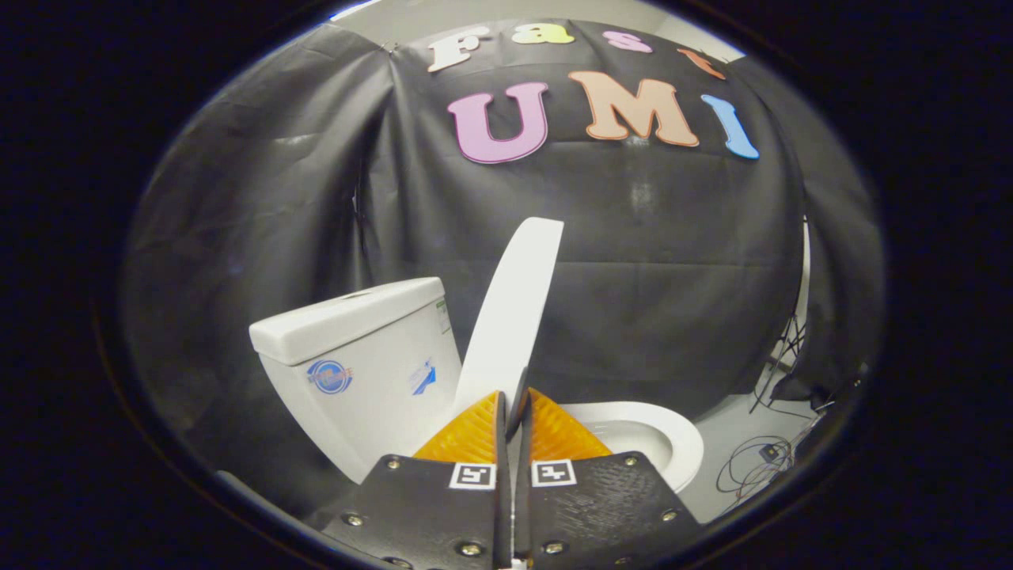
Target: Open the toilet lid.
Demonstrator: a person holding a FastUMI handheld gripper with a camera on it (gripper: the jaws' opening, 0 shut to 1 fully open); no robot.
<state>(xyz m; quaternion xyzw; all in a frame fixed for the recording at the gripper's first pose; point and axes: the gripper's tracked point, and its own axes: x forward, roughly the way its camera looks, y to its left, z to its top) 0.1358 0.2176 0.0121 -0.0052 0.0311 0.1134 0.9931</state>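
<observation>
Lid, centre frame, raised near upright, edge pinched in gripper; lifting step; next likely tip toward tank, release.

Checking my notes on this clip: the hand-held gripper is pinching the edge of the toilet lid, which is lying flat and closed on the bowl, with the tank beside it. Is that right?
Not quite. The gripper view shows the toilet lid raised, standing nearly upright, not flat and closed; the bowl is open beyond it. The hand-held gripper does pinch the lid's edge, with the tank beside it.
</observation>
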